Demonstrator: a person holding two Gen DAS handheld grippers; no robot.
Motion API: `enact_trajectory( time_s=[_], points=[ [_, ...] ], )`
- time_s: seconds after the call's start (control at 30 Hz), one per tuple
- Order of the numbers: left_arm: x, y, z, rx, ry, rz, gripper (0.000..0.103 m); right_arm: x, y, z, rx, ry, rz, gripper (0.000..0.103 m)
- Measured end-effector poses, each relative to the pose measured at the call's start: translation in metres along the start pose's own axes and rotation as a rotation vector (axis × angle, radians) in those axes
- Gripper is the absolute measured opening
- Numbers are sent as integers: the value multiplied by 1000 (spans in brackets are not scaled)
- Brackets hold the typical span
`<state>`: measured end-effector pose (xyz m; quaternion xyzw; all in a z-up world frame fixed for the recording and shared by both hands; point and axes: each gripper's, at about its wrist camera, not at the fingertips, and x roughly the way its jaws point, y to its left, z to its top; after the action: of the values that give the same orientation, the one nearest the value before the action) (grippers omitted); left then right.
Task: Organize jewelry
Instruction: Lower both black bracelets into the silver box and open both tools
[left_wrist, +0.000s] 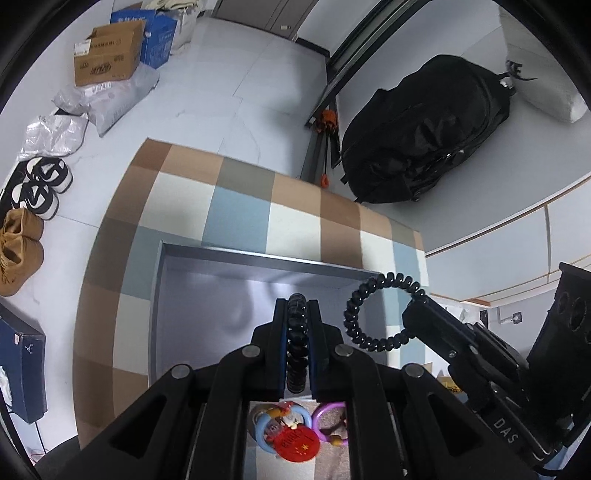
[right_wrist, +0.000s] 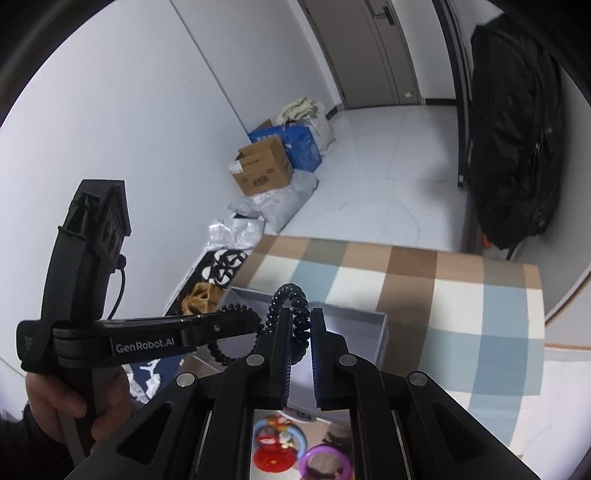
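Room: pale tiled floor (left_wrist: 236, 74) is stretching away toward a grey door (right_wrist: 373, 48) at 12 o'clock, with a plain white wall (right_wrist: 129, 110) running along the 9 o'clock side of the right wrist view.
Floor clutter: a brown cardboard box (left_wrist: 107, 57) and a blue carton (left_wrist: 159, 29) are sitting at 11 o'clock, with grey plastic mailer bags (left_wrist: 118, 96) just beside them, then black-and-white sneakers (left_wrist: 40, 184) and tan shoes (left_wrist: 18, 247) lining up toward 9 o'clock.
Backpack: a black backpack (left_wrist: 424, 133) is resting at 1 o'clock on a white ledge.
Surface: a checked cloth (left_wrist: 295, 210) in tan, white, blue and grey squares is covering the worktop at the centre.
Box: an open grey box (left_wrist: 207, 295) is lying on the cloth, its pale inside catching light.
Left gripper: the left gripper (left_wrist: 297, 332) is pinching closed on a black spiral hair tie (left_wrist: 297, 325), seen edge-on between its fingers.
Right gripper: the right gripper (right_wrist: 297, 339) is gripping the same tie, its jaws at their narrowest with the coil against its left finger; the loop is hanging in the air over the box's 3 o'clock corner, stretched between both tools.
Hand: a person's hand (right_wrist: 59, 406) is clasping the left tool's handle at 8 o'clock.
Trinkets: a red round tag (left_wrist: 297, 446), a blue ring (left_wrist: 266, 428) and a purple ring (left_wrist: 328, 417) are lying on the cloth at 6 o'clock, behind the fingers.
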<state>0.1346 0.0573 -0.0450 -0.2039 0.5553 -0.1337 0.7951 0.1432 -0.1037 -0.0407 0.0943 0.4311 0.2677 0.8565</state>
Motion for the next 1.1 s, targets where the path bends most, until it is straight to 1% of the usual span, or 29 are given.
enact_trajectory(
  time_s=[0.13,0.27,0.4,0.47,0.5,0.53,0.57,0.6,0.63,0.67,0.7,0.73,0.77,0.8,0.83,0.9,0.97,1.03,1.1],
  points=[
    [3,6,-1,-28,18,-35,5,12,-5,-1,5,29,0,9],
    [4,5,0,-37,18,-43,5,16,-6,-1,4,30,4,9],
    [4,7,1,-68,4,-74,5,27,-12,-4,16,54,-6,9],
    [4,7,4,-72,-1,-69,7,29,-15,-5,29,57,-11,9],
    [5,6,5,-72,-4,-66,9,30,-16,-4,28,55,-12,9],
    [4,7,6,-76,-12,-71,16,30,-16,-4,22,51,-18,12],
    [4,6,7,-80,-18,-76,29,29,-15,-4,14,46,-33,12],
    [4,6,8,-85,-27,-81,38,28,-15,-3,10,41,-42,12],
    [0,7,7,-94,-45,-88,60,26,-16,-2,4,34,-53,17],
    [-4,8,7,-102,-62,-99,71,24,-16,-1,4,28,-52,22],
    [-7,8,6,-108,-80,-112,71,21,-17,-1,10,16,-46,41],
    [-10,9,6,-109,-89,-120,71,17,-18,-1,19,-8,-36,55],
    [-10,9,6,-105,-89,-122,72,12,-19,-1,23,-33,-31,58],
    [-11,8,6,-98,-87,-121,72,9,-19,0,22,-45,-30,63],
    [-12,8,5,-94,-89,-115,72,4,-19,-1,18,-62,-38,72],
    [-11,6,4,-83,-93,-98,72,0,-21,-3,19,-83,-58,78],
    [-12,4,2,-68,-96,-71,72,-2,-24,-4,27,-92,-67,78],
    [-14,2,-1,-54,-106,-48,72,-3,-27,-4,40,-98,-79,86],
    [-17,0,-3,-33,-123,-22,72,-6,-29,-5,52,-106,-82,87]
  ],
)
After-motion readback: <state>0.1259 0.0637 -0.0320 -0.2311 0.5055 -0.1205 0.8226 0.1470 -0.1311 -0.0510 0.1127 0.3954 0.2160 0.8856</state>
